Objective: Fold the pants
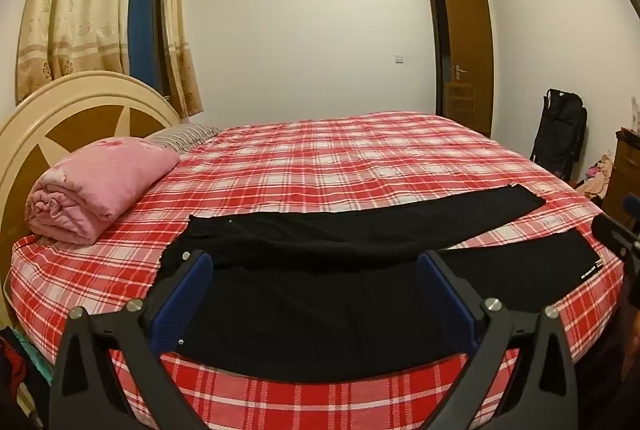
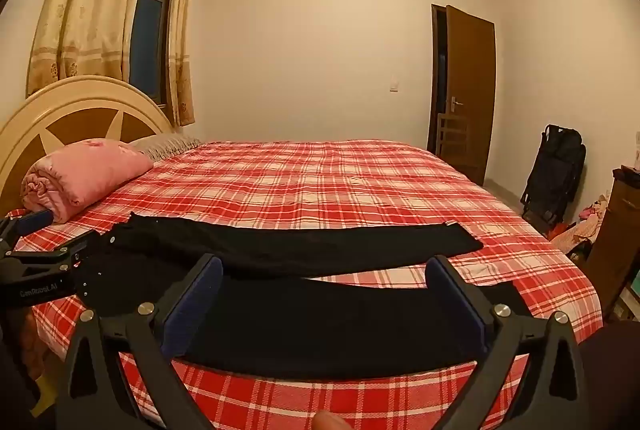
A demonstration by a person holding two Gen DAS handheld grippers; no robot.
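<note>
Black pants [image 1: 320, 242] lie spread flat along the near edge of the bed [image 1: 340, 158], on its red plaid sheet, legs parted and running to the right. The left gripper [image 1: 316, 266] hovers over the waist end, jaws spread fully wide with nothing between them. The right gripper [image 2: 326, 270] hangs above the near leg, jaws equally wide and empty. A rolled pink quilt [image 1: 96, 194] sits by the headboard

black pants [image 2: 304, 250] flat on plaid bed [image 2: 320, 182]
r gripper [image 2: 324, 270] jaws wide, over near leg, not gripping; l gripper [image 2: 44, 262] at left by waistband; pink quilt [image 2: 84, 174] by headboard [image 2: 80, 114].
</note>
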